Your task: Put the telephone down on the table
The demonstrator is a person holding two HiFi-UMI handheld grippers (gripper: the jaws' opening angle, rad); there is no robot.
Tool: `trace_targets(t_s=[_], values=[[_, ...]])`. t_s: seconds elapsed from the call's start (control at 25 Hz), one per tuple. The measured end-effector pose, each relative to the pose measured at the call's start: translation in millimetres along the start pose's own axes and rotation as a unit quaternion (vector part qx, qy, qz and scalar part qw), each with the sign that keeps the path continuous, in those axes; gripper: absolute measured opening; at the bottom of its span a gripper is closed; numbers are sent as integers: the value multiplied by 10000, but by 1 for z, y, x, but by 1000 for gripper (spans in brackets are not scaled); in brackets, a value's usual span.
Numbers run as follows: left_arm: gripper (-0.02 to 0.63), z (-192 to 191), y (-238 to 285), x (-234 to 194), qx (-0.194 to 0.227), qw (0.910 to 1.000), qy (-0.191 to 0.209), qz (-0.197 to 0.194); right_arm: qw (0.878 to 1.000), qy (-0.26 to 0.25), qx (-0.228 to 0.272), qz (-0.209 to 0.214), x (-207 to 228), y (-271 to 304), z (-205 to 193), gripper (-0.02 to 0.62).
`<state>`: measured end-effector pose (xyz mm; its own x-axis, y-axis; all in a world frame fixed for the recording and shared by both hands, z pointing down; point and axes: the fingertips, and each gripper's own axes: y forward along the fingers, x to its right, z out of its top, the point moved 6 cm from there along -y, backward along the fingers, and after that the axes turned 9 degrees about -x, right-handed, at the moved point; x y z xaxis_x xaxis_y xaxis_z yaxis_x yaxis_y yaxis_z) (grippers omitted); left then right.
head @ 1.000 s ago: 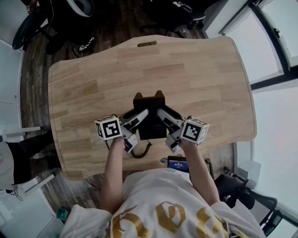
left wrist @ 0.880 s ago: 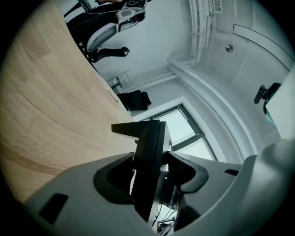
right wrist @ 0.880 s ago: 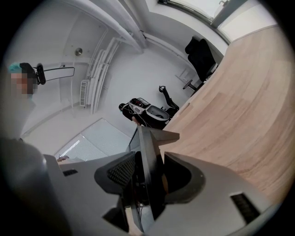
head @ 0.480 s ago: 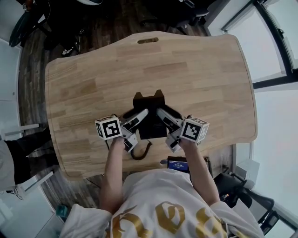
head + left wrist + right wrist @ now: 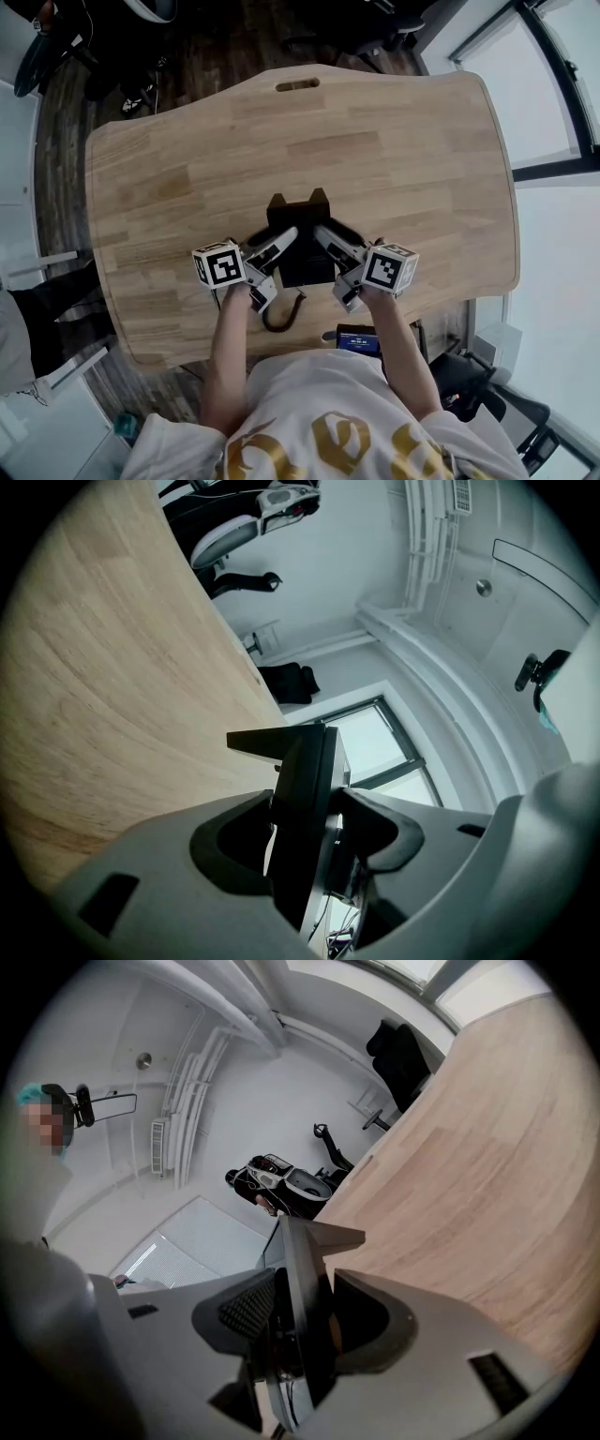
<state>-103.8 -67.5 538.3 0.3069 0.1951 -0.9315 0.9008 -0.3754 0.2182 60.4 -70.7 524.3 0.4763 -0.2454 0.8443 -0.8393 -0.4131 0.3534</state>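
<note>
Forearms come up from 6 o'clock, bare, one on each side of the torso, elbows bent. Left hand (image 5: 235, 293) sits behind its marker cube (image 5: 217, 264), right hand (image 5: 374, 296) behind the other cube (image 5: 390, 268).

- Left gripper (image 5: 287, 234) slants toward 1 o'clock.
- Right gripper (image 5: 322, 232) slants toward 11 o'clock; the two converge at mid-frame.

Telephone (image 5: 302, 246), black, lies between them over the table (image 5: 403, 159), slightly toward 6 o'clock from the tabletop's middle. Long axis runs 12 to 6. The notched end with two raised corners points to 12; the end toward 6 trails a dark cord (image 5: 279, 316) that curls on the wood. Cannot tell whether the base touches the wood.

Left gripper view: the left gripper (image 5: 309, 810) has both jaws pressed on the telephone (image 5: 302, 789), seen edge-on, narrow gap filled by it. Right gripper view: the right gripper (image 5: 302, 1309) is clamped likewise on the opposite edge of the telephone (image 5: 306, 1283), with wood (image 5: 487, 1194) at 3 o'clock.

Small lit screen (image 5: 359, 337) sits at the table's near edge, at 5 o'clock from the telephone. Windows (image 5: 562, 84) at 2 o'clock.
</note>
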Motion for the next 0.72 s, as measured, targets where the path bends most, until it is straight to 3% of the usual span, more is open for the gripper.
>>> trace_targets(t_s=[0.72], values=[[212,5,16,-25,-62,9998,-126,166,9998,139,-115,83,31,13,5,191]])
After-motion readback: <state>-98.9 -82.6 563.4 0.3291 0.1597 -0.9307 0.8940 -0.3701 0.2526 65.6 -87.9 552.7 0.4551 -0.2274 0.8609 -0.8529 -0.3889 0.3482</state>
